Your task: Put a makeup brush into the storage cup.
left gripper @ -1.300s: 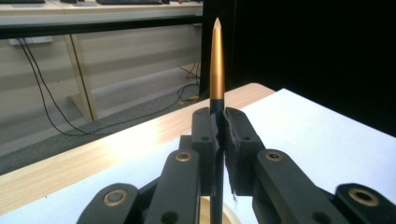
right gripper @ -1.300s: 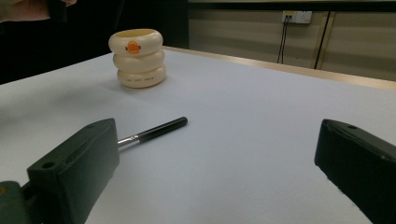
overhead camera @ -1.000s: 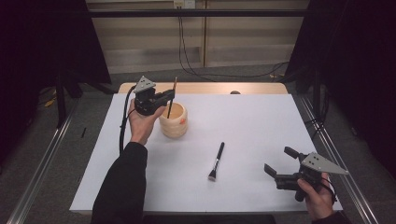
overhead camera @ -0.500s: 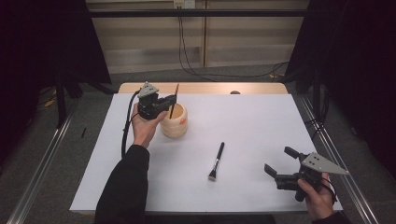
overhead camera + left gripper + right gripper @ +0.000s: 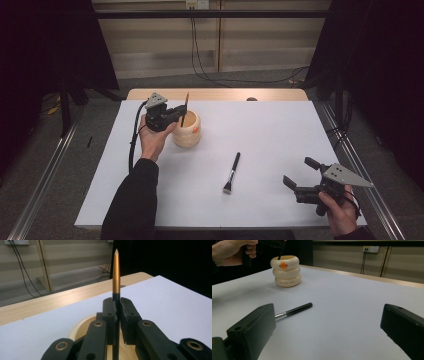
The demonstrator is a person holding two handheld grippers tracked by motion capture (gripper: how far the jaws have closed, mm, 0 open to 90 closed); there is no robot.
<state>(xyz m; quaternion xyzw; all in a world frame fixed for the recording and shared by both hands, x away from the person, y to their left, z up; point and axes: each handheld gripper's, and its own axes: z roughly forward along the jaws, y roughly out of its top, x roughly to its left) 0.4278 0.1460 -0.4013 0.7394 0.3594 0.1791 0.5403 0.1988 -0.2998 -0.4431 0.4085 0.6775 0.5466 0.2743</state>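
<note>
Lowered since a second ago, the left gripper [image 5: 181,114] clamps a brush [image 5: 185,109] upright, its lower end inside the cup [image 5: 186,130]. Right gripper [image 5: 300,175] rests unmoved, jaws wide, near the second brush [image 5: 231,172] lying on the table [image 5: 270,135].

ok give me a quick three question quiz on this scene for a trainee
1. What does the left gripper hold?
2. True or false: the right gripper is shut on the black brush.
3. Where is the held brush's lower end? A) on the white table B) inside the cream holder C) on the floor

Key: 1. A thin brush with a gold handle, clamped upright. 2. False; its jaws are open. 3. B.
</note>
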